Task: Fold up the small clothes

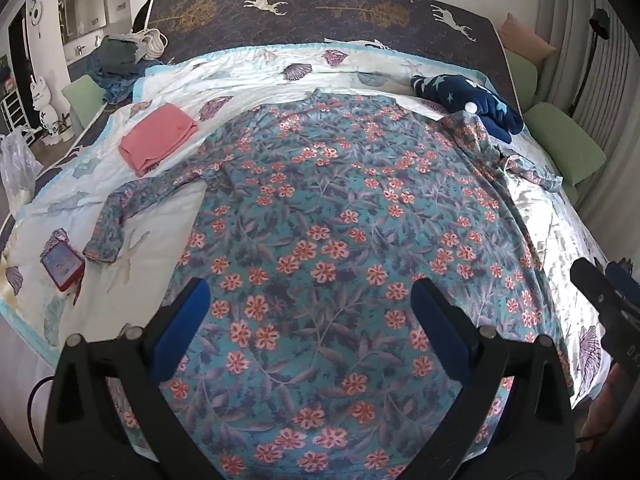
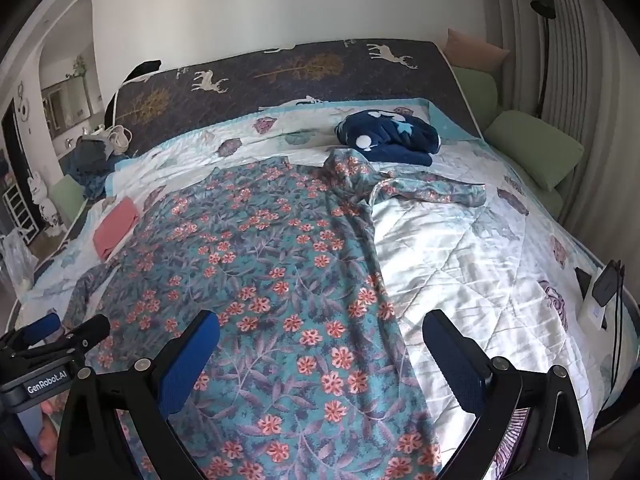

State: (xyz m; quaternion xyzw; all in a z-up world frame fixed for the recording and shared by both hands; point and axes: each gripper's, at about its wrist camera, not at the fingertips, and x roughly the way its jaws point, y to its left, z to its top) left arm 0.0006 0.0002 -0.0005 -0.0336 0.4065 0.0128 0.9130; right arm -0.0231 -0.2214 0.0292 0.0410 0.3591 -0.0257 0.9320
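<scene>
One garment looked finished: a pink folded cloth lay at the upper left of the left wrist view on the bed's white quilt. Below it, near the left edge, sat a red-cased phone. Across the middle, the floral long-sleeved garment lay spread flat and unfolded, its left sleeve stretched out and its other sleeve crumpled toward the upper right. A navy star-patterned garment waited in a heap at the upper right, apparently untouched. Both the left tongs and the right tongs stood wide, gripping nothing, above the floral hem. By my judgement, most folding remained.
</scene>
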